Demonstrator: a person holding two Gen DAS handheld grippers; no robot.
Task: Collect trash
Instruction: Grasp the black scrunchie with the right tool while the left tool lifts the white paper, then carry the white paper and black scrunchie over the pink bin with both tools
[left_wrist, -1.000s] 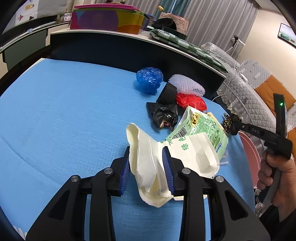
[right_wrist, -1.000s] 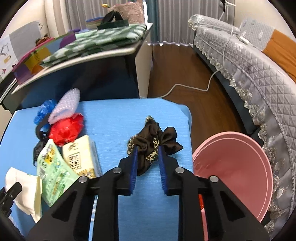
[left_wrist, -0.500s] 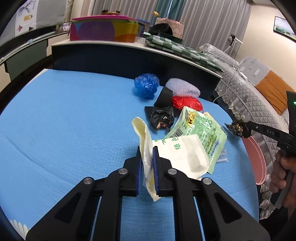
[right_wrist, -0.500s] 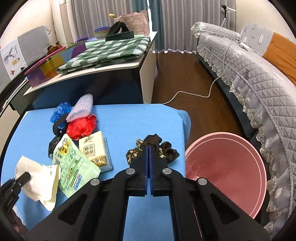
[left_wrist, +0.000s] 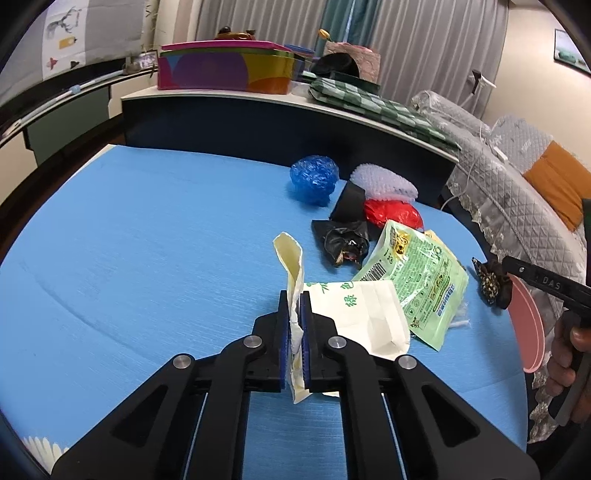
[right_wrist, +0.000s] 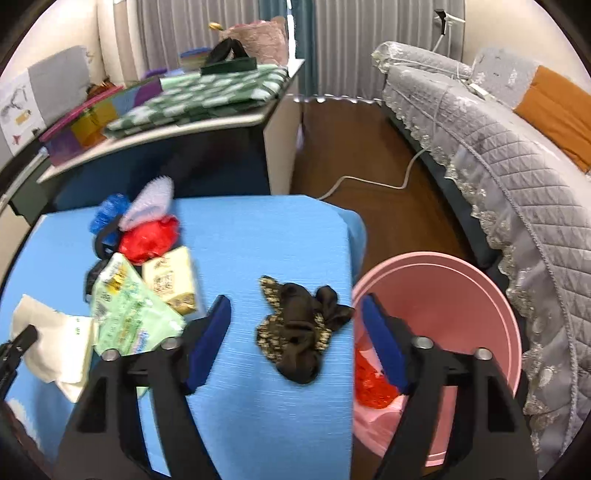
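My left gripper (left_wrist: 294, 306) is shut on an upright fold of the cream paper bag (left_wrist: 354, 314), which lies on the blue table (left_wrist: 147, 258). My right gripper (right_wrist: 294, 302) is open and its jaws are still opening. The black and gold fabric scrunchie (right_wrist: 299, 332) sits between them at the table's right edge, and neither pad touches it. The pink bin (right_wrist: 461, 280) stands just right of that edge, with red trash inside. In the left wrist view the scrunchie (left_wrist: 491, 284) shows at the tip of the right gripper's finger (left_wrist: 535, 282).
More trash lies behind the bag: a green packet (left_wrist: 417, 280), black plastic (left_wrist: 341, 243), red plastic (left_wrist: 393, 214), bubble wrap (left_wrist: 384, 182) and a blue plastic ball (left_wrist: 314, 179). A tissue pack (right_wrist: 170, 280) lies beside the packet. A dark shelf unit (left_wrist: 258, 122) stands behind the table and a quilted sofa (right_wrist: 498, 155) is to the right.
My left gripper closed on the cream bag's fold. My right gripper shut on the scrunchie, shifted slightly towards the bin, then opened and let the scrunchie go.
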